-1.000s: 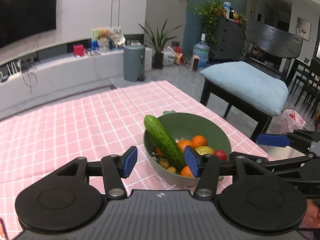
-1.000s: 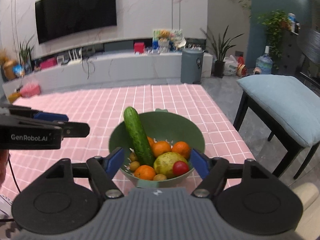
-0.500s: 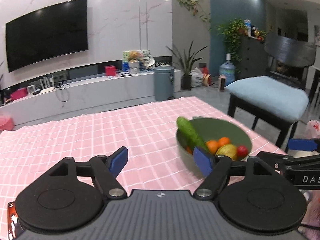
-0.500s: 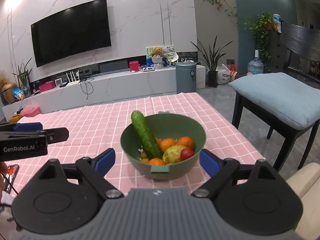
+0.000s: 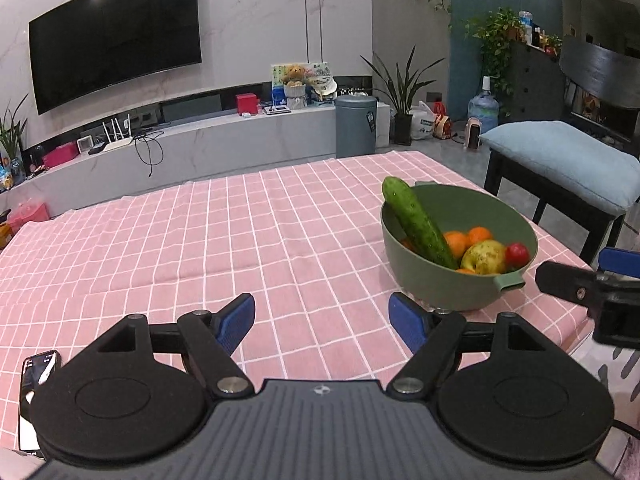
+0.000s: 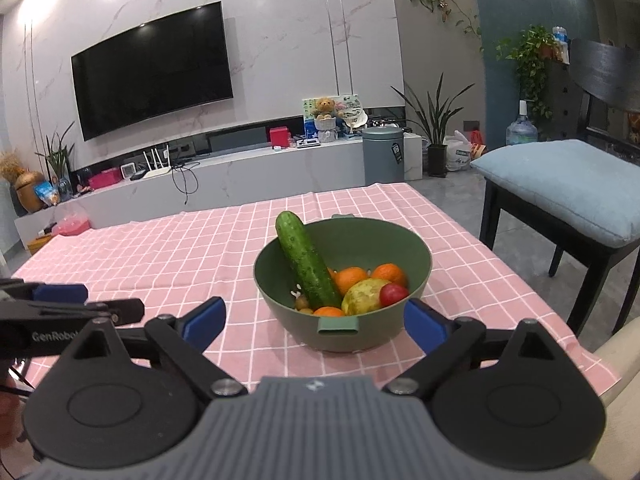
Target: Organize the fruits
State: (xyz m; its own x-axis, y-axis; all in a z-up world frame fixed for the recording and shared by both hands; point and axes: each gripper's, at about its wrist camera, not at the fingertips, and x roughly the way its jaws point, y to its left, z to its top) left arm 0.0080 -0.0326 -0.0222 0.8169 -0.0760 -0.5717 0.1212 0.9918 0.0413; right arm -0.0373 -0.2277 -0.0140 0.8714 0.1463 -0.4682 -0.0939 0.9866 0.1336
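Change: both grippers have drawn back from the bowl, which sat between each pair of fingers a second ago and now lies beyond the tips.
Left gripper point(image 5: 321, 317): blue-padded fingers spread wide, holding nothing, over the pink checked tablecloth point(image 5: 224, 240) at lower centre.
Right gripper point(image 6: 316, 318): fingers wide apart and empty, lower centre of its view, the bowl just past them.
Bowl point(image 6: 360, 330): green, centre of the right view, standing on the cloth near the table's right edge.
Contents: cucumber point(image 6: 306, 260) leaning on the left rim, end sticking out; oranges point(image 6: 350, 280); a yellow-green fruit point(image 6: 364, 300); a small red fruit point(image 6: 393, 294).
Writing: "GenRobo…" in white on the left gripper's body, lower left of the right view, cut off.
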